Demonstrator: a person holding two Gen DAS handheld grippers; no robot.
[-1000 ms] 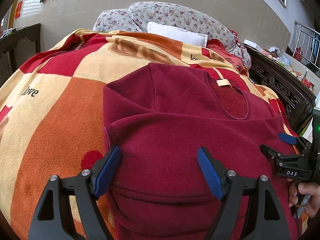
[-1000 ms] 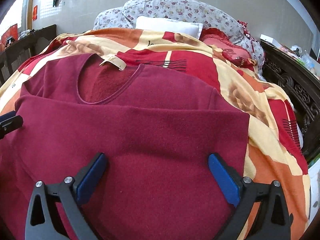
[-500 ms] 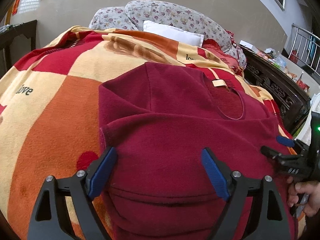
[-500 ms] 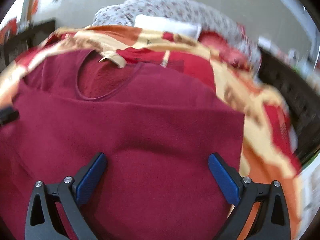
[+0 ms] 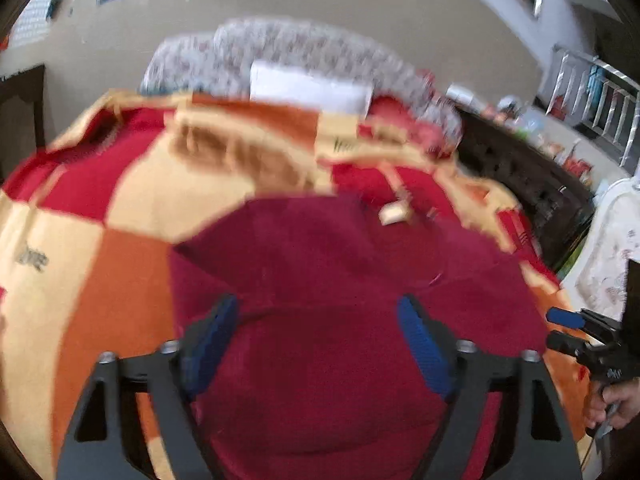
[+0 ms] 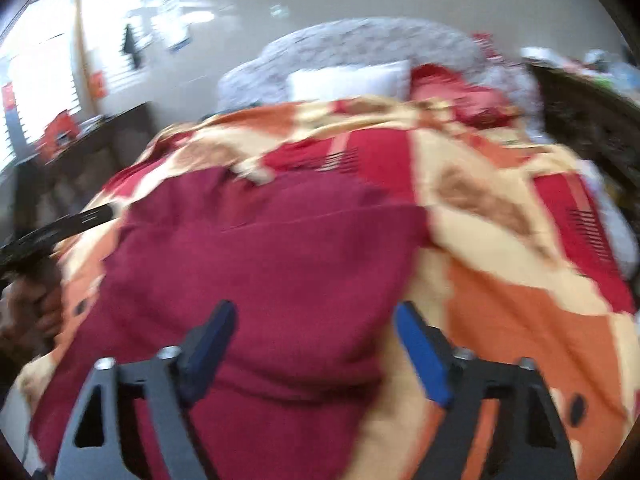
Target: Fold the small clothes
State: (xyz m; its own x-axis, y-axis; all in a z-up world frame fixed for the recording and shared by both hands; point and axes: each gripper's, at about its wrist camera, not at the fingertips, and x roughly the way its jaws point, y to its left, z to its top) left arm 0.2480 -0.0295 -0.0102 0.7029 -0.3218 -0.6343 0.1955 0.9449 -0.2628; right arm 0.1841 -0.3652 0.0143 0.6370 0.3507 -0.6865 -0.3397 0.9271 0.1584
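Maroon fleece pullover (image 5: pixel 320 320), partly folded, lying flat on a plush blanket of orange, red and cream blocks (image 5: pixel 100 280); its doubled lower portion sits between and just ahead of the spread, empty jaws of the left gripper (image 5: pixel 320 344), and its right-hand edge falls between the likewise released jaws of the right gripper (image 6: pixel 316 340). Likely fault: the soft blanket may bunch with the fleece if a jaw bites deep, dragging the fold askew. Beyond the jaws: floral pillows (image 5: pixel 304 56), dark carved bed frame (image 5: pixel 520 176), pale wall; both views motion-blurred
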